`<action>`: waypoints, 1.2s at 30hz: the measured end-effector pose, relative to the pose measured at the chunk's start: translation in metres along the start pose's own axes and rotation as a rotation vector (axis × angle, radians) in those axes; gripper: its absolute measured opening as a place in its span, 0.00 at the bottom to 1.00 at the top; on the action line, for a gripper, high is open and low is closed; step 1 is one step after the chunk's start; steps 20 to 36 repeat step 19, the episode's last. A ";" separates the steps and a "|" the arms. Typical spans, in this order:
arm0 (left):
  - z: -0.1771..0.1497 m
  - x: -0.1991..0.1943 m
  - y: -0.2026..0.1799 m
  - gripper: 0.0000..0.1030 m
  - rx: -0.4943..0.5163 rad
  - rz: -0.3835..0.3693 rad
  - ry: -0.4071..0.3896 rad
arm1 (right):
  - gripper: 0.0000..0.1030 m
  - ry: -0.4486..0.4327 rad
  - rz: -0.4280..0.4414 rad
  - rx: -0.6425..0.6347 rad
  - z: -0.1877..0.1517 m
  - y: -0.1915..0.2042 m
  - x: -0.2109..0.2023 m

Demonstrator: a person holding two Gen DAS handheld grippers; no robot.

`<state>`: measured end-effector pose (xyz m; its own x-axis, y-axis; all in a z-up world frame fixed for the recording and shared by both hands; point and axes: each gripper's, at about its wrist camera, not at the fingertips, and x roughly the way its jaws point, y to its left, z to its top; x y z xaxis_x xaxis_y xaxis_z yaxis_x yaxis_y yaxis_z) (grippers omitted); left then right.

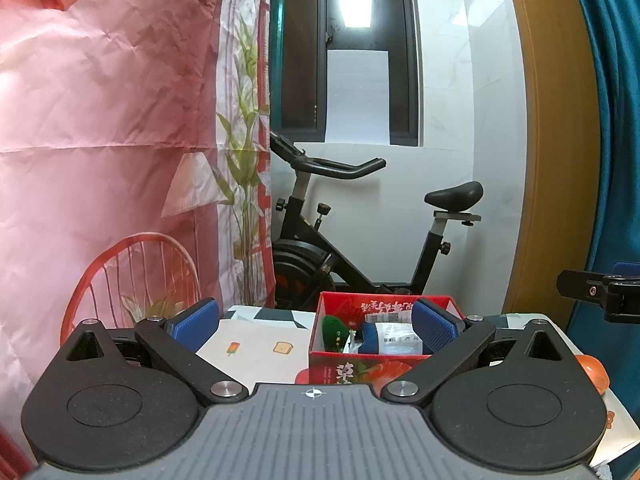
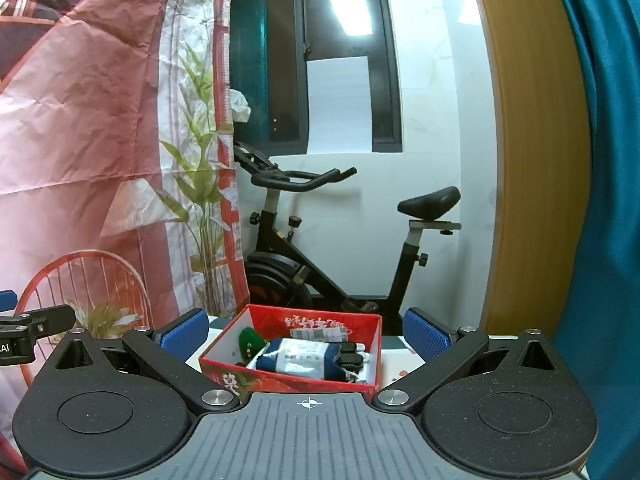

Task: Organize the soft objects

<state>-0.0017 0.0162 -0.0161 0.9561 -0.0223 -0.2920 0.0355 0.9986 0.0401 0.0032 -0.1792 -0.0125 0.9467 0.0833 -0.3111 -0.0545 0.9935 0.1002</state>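
left wrist view: we hold our left gripper [image 1: 316, 326] spread wide and empty above the table [image 1: 256, 344], facing the red box [image 1: 360, 372] where a blue and white packet [image 1: 390, 338] and a green thing [image 1: 334, 330] lie; our right gripper [image 2: 306, 334] is likewise released, over the same box
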 end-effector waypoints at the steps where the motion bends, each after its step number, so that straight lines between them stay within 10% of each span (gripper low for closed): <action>1: 0.000 0.000 0.000 1.00 0.000 0.000 0.000 | 1.00 0.000 0.000 0.000 0.000 0.000 0.000; 36: -0.002 -0.004 -0.003 1.00 0.005 0.013 -0.009 | 1.00 0.000 0.000 -0.005 -0.001 -0.001 -0.001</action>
